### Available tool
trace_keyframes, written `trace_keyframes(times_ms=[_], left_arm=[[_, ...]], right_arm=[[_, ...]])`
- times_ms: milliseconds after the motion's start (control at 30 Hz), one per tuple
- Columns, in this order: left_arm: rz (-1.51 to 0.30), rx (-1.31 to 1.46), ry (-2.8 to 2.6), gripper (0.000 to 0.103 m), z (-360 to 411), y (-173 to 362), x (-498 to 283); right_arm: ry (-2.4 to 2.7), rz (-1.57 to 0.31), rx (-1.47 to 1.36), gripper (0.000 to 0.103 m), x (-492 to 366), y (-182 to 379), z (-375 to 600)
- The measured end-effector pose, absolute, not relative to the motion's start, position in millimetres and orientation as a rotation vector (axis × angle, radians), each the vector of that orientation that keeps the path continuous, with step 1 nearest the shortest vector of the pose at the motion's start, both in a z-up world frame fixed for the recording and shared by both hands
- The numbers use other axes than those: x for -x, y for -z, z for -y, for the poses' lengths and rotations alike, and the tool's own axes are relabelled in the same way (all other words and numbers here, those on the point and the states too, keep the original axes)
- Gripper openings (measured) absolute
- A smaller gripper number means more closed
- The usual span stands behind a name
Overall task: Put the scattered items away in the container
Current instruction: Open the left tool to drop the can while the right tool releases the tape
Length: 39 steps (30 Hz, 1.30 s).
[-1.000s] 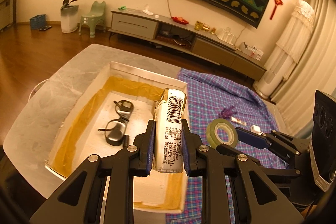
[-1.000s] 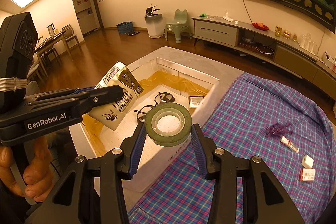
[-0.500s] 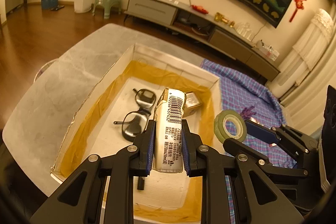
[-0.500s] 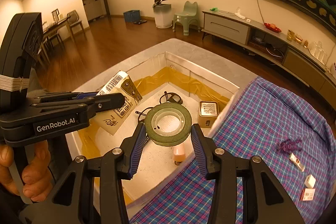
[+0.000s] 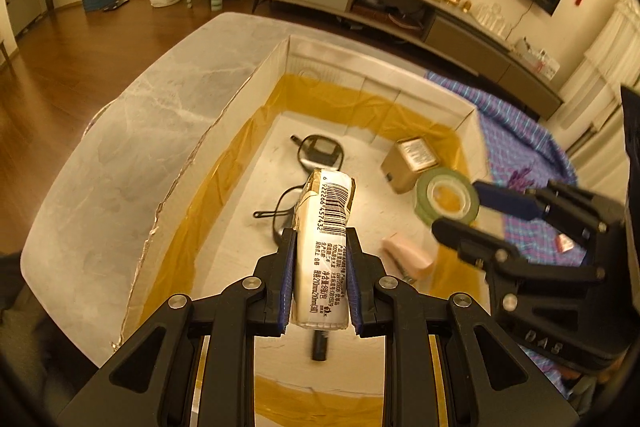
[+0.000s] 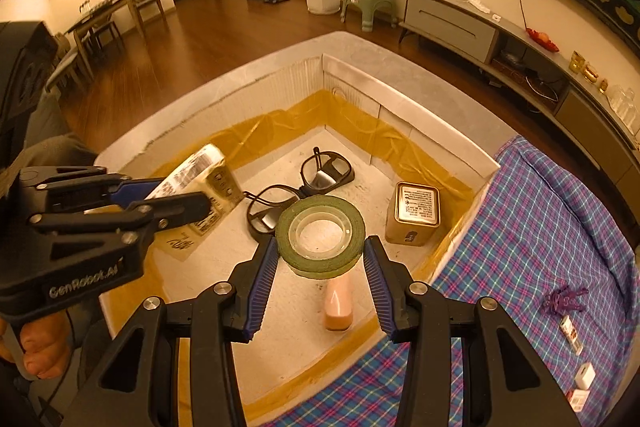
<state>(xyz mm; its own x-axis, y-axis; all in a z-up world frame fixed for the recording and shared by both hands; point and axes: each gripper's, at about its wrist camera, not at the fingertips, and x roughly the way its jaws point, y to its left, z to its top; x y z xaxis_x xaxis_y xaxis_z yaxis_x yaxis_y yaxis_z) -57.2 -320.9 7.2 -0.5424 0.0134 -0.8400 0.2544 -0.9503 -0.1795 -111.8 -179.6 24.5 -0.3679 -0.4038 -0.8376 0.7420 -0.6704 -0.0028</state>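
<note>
- My left gripper (image 5: 320, 277) is clamped on a cream packet (image 5: 322, 251) with a barcode; the blue pads press both its long sides and it sticks out forward, over the inside of the container (image 5: 404, 91).
- In the right wrist view the same gripper (image 6: 168, 201) comes in from the left with the packet (image 6: 200, 183) tilted above the container's left half. A hand (image 6: 40, 351) grips its handle at the lower left.
- My right gripper (image 6: 320, 263) holds a green tape roll (image 6: 320, 235) flat between its pads, hole facing up, hanging above the container floor near the front right.
- The left wrist view shows that roll (image 5: 447, 197) and the right gripper (image 5: 460, 215) over the container's right side.
- The container, a white open box (image 6: 436, 135) with yellow-brown tape along its inner seams, sits on a pale marble worktop (image 5: 132, 131).
- Lying in it: dark glasses (image 6: 304, 187) around the middle, a small gold tin (image 6: 414, 213) toward the right wall, and a pink oblong item (image 6: 338, 303) near the front edge. A small dark object (image 5: 320, 345) lies under the packet; I can't tell what it is.
- A plaid cloth (image 6: 532, 227) covers the worktop right of the container. On it, well apart from the box: a purple item (image 6: 562, 301) and a few small white and red packets (image 6: 582, 375).
</note>
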Motion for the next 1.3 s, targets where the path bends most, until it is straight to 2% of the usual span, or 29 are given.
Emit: trace_keyframes(times_ms=[400,500,600,633,933,1300], left_arm=[[-0.360,-1.493,2.558,0.025,334,15,63],[-0.338,-1.503,2.551,0.031,335,19,64],[-0.328,-1.503,2.545,0.045,336,20,62],[-0.331,-1.499,2.548,0.047,337,20,62],[-0.377,-1.495,2.561,0.047,339,19,57],[-0.293,-1.452,2.595,0.047,322,4,46]], right_arm=[[2.032,-0.647,-1.224,0.046,142,4,206],[2.031,-0.657,-1.231,0.046,146,7,208],[2.035,-0.654,-1.240,0.048,147,9,210],[2.036,-0.654,-1.240,0.049,147,9,210],[2.037,-0.646,-1.249,0.049,142,12,207],[2.038,-0.638,-1.239,0.049,128,9,199]])
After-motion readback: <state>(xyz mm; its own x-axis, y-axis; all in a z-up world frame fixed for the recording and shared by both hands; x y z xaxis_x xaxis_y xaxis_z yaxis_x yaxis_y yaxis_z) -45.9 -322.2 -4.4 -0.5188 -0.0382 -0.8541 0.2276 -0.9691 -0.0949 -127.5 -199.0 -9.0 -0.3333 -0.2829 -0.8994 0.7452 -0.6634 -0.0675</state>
